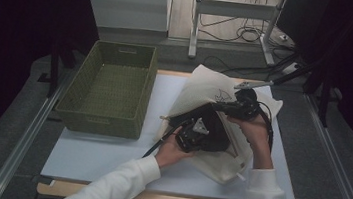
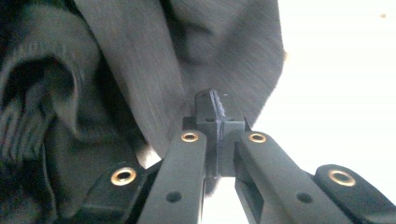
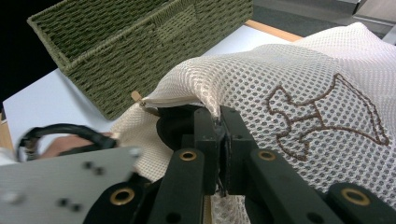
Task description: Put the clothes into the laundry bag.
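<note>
White sleeves (image 1: 119, 183) enter from the near edge of the table (image 1: 108, 152), and each hand carries a gripper to the mesh bag (image 1: 205, 90) lying right of centre on the pale sheet. At the bag's near left side the left gripper (image 1: 196, 132) is seen with its jaws pressed fully together on a fold of dark cloth (image 2: 140, 70), apparently so that the garment can be fed into the bag's mouth or drawn out of it; which of the two cannot be told. Just beyond it, to the right, the right gripper (image 3: 218, 135) is clamped shut on the hem of the bag's opening, and the mesh is lifted into a tent over the dark cloth, presumably so that the mouth is kept open while the other hand works. Part of the garment is bunched at the opening, under the raised mesh. To the left of the bag, well clear of both hands, a green woven basket (image 1: 110, 87) stands open and unfilled, probably meant as a place for laundry.
</note>
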Action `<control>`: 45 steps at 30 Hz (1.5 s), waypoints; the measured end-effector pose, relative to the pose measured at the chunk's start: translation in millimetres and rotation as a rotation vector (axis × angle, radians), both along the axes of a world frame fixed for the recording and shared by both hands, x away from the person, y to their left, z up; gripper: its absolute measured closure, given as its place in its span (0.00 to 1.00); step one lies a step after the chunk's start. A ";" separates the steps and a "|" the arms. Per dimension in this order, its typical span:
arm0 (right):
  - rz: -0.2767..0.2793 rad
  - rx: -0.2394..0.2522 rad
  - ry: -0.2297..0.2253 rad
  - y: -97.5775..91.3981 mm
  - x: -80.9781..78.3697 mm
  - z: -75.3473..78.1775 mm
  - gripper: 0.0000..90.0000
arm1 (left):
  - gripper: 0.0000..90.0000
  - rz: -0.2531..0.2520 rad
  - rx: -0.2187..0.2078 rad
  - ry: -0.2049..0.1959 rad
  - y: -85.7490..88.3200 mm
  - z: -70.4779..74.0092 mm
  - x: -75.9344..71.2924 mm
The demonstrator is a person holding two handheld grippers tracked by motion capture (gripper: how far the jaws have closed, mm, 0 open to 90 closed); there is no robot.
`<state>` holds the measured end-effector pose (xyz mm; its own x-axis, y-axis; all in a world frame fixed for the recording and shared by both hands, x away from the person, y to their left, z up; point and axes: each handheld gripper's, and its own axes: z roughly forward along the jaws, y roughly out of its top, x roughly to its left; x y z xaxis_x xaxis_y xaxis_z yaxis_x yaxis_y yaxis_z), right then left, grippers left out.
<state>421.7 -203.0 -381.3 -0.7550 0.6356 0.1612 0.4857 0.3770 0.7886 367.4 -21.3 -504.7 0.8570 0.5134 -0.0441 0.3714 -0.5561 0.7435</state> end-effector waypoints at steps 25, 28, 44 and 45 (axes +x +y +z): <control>0.004 -0.011 0.004 4.5 -0.4 -1.7 0.97 | 1.00 -0.041 0.099 0.022 -17.0 -19.8 1.0; 0.008 -0.014 0.005 5.6 -1.0 -1.3 0.97 | 1.00 -0.030 0.102 0.028 -18.9 -19.4 5.9; 0.029 0.002 0.006 5.3 -3.2 2.0 0.97 | 1.00 0.039 0.104 0.008 -23.4 -19.4 24.6; 0.029 0.002 0.006 5.4 -3.5 2.3 0.97 | 1.00 0.045 0.103 0.008 -23.7 -19.4 25.5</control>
<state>418.2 -197.6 -379.0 -0.7724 0.6129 0.1666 0.4790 0.3897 0.7866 392.9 -45.0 -524.1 0.8329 0.5535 0.0041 0.4033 -0.6119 0.6804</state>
